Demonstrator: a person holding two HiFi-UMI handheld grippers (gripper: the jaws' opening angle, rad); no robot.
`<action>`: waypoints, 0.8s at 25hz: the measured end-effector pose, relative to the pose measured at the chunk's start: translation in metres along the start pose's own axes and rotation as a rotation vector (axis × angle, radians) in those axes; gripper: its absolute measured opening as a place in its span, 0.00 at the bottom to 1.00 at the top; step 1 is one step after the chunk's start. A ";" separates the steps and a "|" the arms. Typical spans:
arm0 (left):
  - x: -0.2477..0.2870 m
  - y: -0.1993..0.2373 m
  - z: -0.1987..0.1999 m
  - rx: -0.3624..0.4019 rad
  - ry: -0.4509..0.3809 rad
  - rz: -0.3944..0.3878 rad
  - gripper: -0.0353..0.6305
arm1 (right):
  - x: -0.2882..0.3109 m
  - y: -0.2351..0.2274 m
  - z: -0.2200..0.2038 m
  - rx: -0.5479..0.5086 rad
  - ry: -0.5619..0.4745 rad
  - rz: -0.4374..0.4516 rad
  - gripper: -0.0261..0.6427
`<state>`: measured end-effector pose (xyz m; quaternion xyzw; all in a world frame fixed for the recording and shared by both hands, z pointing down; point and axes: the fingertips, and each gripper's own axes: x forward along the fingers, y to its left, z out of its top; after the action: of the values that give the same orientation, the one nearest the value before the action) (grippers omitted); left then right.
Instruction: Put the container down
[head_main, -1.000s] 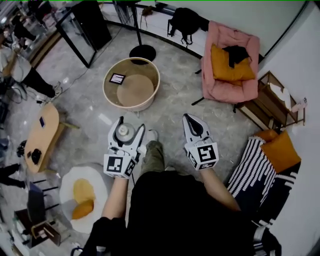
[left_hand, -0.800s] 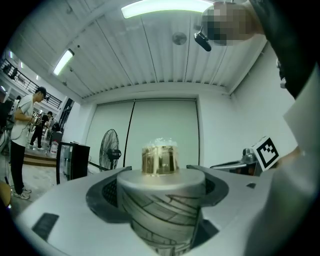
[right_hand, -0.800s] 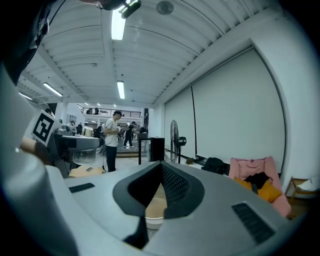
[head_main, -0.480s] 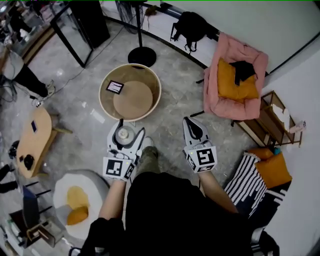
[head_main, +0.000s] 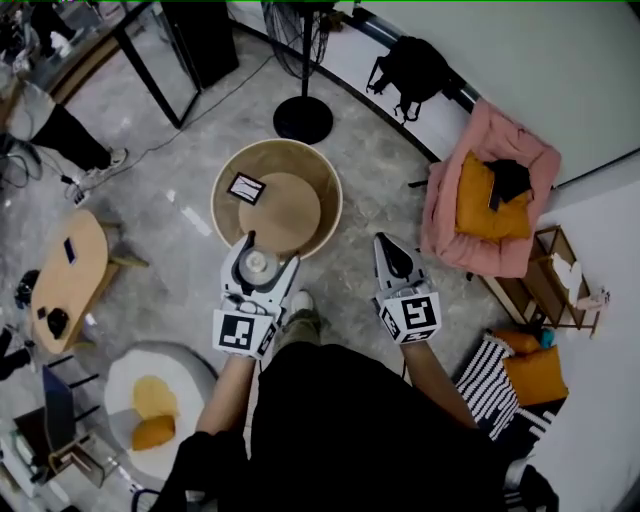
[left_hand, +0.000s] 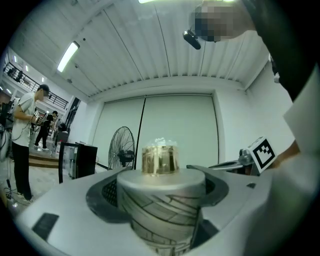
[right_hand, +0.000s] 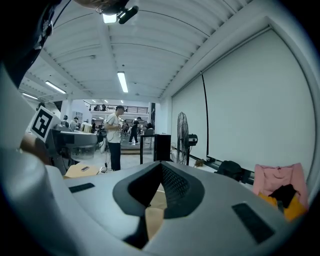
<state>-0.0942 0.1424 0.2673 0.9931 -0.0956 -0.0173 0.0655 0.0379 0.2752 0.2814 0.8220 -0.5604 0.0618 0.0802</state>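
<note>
My left gripper (head_main: 259, 262) is shut on a small round container (head_main: 258, 264) with a patterned grey body (left_hand: 161, 210) and a clear knob on its lid (left_hand: 160, 157). It hangs in the air just at the near rim of a round wooden table (head_main: 277, 195) with a raised rim. In the left gripper view the container fills the space between both jaws. My right gripper (head_main: 391, 255) hovers to the right of the table, shut with nothing between its jaws (right_hand: 150, 200).
A small framed card (head_main: 246, 187) lies on the round table. A standing fan base (head_main: 303, 118) is beyond it. A pink armchair (head_main: 487, 205) stands at right, a wooden side table (head_main: 66, 268) at left, a white pouf with orange cushions (head_main: 152, 403) near left. A person (head_main: 50, 125) stands far left.
The view has moved forward: the round table has come closer and now sits just beyond my left gripper and the container. Both grippers keep their hold and pose.
</note>
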 end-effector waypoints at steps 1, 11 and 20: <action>0.004 0.011 -0.001 0.001 0.007 0.002 0.58 | 0.011 0.001 0.004 0.001 -0.006 0.002 0.07; 0.046 0.091 0.011 -0.015 -0.023 0.002 0.58 | 0.102 0.014 0.018 -0.013 0.002 0.048 0.07; 0.065 0.109 0.005 -0.018 -0.019 0.071 0.58 | 0.150 -0.002 0.015 -0.010 0.035 0.106 0.07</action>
<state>-0.0516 0.0233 0.2758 0.9882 -0.1313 -0.0251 0.0743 0.0943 0.1365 0.2949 0.7895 -0.6021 0.0773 0.0906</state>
